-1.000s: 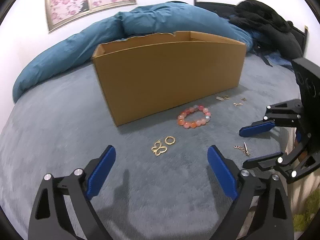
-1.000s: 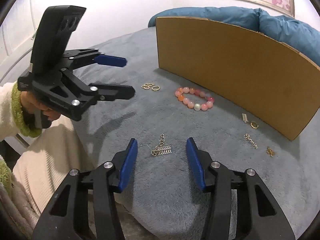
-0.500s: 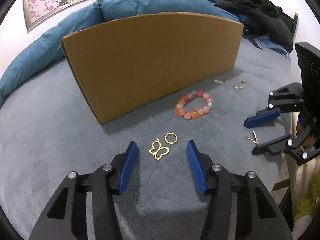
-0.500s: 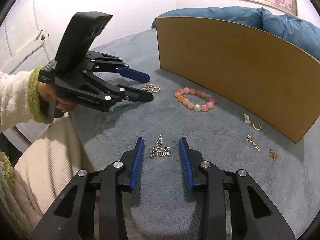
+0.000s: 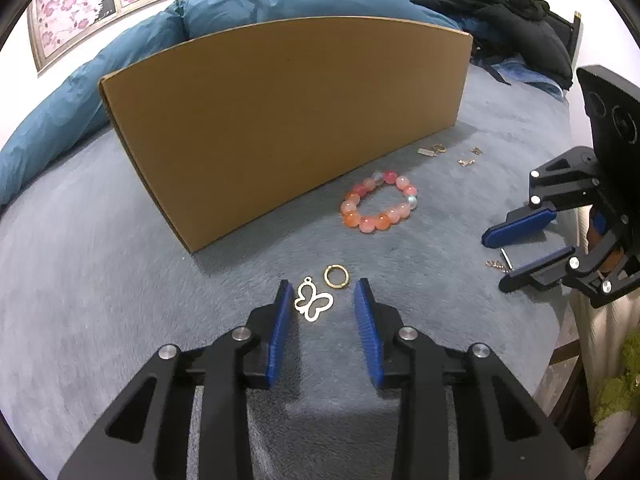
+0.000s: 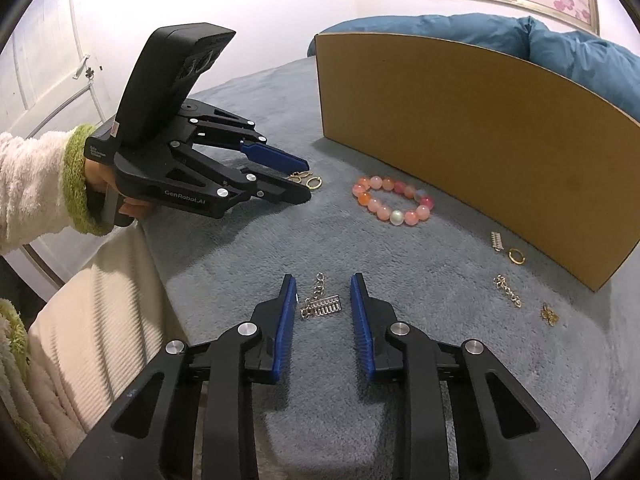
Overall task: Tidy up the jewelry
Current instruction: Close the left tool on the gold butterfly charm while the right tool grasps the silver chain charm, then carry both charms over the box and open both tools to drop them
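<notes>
A gold butterfly charm point(image 5: 313, 303) and a gold ring point(image 5: 336, 276) lie on the grey blanket. My left gripper point(image 5: 323, 294) is open low over the blanket, its fingers either side of the butterfly; it also shows in the right wrist view point(image 6: 306, 184). A silver comb-shaped charm with a chain point(image 6: 321, 304) lies between the open fingers of my right gripper point(image 6: 323, 285), also seen in the left wrist view point(image 5: 496, 254). A pink and orange bead bracelet point(image 5: 378, 201) lies in front of the cardboard box point(image 5: 280, 116).
Small gold pieces lie near the box's right end: a clasp and hoop point(image 6: 516, 256), a chain point(image 6: 507, 291), a small butterfly point(image 6: 549, 314). A blue duvet point(image 5: 120, 64) and dark clothes point(image 5: 500, 4) lie behind the box. The bed edge is at my right gripper.
My left gripper moved forward and down to the butterfly charm and its fingers narrowed around it. My right gripper's fingers narrowed around the silver charm and lowered slightly.
</notes>
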`<state>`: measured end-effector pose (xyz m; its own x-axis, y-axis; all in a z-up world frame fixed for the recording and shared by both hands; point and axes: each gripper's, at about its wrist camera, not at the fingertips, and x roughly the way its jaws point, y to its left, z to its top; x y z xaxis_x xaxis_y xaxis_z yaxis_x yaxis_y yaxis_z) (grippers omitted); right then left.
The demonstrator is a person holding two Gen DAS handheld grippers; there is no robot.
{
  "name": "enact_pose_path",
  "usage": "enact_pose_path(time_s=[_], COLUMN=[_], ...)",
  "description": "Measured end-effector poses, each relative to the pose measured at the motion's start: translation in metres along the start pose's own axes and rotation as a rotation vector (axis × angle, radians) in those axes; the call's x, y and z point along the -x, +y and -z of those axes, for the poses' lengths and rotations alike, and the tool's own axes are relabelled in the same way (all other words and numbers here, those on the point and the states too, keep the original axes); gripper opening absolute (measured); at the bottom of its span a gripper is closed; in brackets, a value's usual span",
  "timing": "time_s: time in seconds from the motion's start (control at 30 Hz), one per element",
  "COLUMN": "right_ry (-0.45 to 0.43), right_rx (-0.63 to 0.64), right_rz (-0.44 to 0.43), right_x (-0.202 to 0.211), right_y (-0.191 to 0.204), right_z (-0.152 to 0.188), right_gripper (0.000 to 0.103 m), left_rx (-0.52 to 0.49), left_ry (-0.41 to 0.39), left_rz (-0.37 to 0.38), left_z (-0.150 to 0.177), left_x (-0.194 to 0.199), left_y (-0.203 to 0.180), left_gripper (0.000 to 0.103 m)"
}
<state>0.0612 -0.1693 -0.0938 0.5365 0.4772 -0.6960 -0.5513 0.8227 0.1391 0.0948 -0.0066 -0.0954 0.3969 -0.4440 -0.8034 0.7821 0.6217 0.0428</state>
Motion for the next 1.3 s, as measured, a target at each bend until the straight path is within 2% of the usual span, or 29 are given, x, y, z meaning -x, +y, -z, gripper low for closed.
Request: enact_pose_path(time_s=[0.2, 0.3, 0.9, 1.3], right_ry=[0.002, 0.001, -0.012, -0.095], right_rx=[0.003, 0.002, 0.004, 0.009], right_rz=[0.001, 0.002, 0.015, 0.050], right_x=[0.000, 0.000, 0.007, 0.037], right_y=[0.000, -0.001, 0.005, 0.008], right_z=[0.000, -0.001, 0.002, -0.014], right_gripper=[0.021, 0.018, 0.017, 0.017], left_rx=[-0.007, -0.015, 0.001, -0.008], left_ry=[-0.001, -0.003, -0.040, -0.126], left_rz=[-0.012, -0.024, -0.050, -0.091], left_z=[-0.002, -0.002, -0.002, -0.018], left_x=[0.003, 0.004, 0.028, 0.070], left_y=[-0.001, -0.003, -0.006, -0.015], left_gripper=[0.018, 0.017, 0.017, 0.017])
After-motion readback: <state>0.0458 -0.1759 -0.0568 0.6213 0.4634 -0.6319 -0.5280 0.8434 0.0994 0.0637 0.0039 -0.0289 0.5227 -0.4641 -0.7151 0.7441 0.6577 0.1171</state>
